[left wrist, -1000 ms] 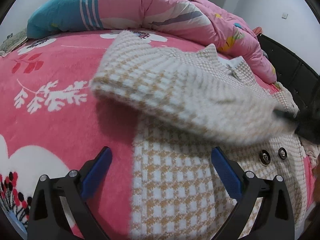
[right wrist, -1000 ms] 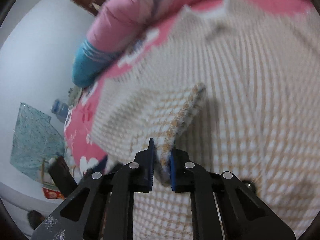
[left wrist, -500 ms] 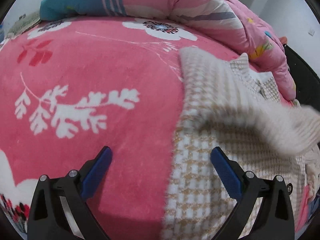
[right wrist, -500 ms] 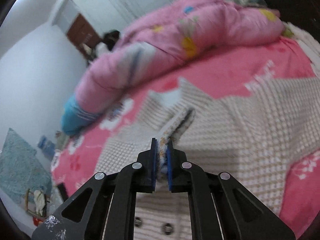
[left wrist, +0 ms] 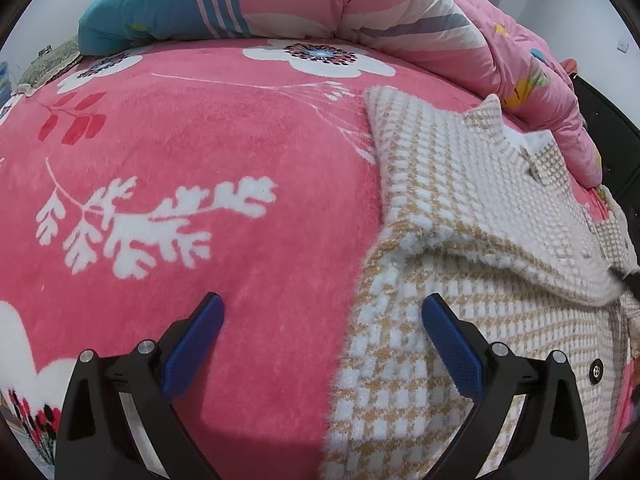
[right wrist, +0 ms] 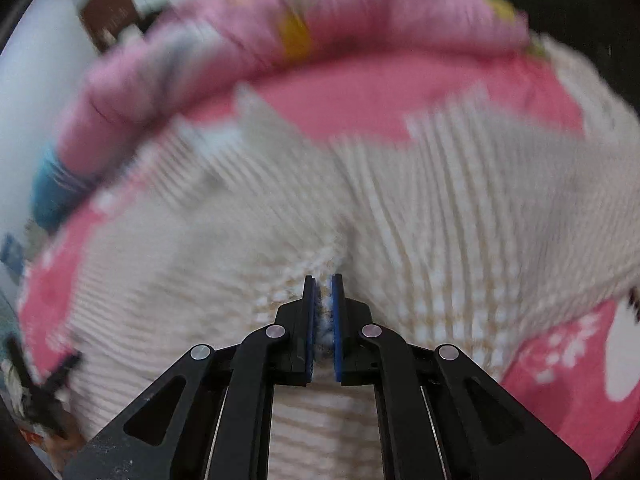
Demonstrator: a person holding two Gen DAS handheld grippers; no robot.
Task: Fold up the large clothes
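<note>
A cream and tan houndstooth knit jacket [left wrist: 460,220] lies on the pink flowered blanket [left wrist: 200,140], with its sleeve folded across the body toward the right. My left gripper [left wrist: 320,304] hovers open over the jacket's left edge, with nothing gripped. In the blurred right wrist view, my right gripper [right wrist: 323,280] has the fuzzy sleeve edge of the jacket [right wrist: 400,220] between its pads, low over the garment, and its jaws are opening slightly. Its dark tip [left wrist: 624,276] shows at the right rim of the left wrist view.
A rolled pink and blue quilt [left wrist: 400,12] lies along the far side of the bed. A dark headboard [left wrist: 612,128] stands at the right. A black button [left wrist: 596,370] sits on the jacket front. White walls and a brown door [right wrist: 108,16] lie beyond.
The right gripper carried the sleeve across the jacket to the right and lowered it onto the body. The left gripper drifted sideways, staying open; more blanket now shows.
</note>
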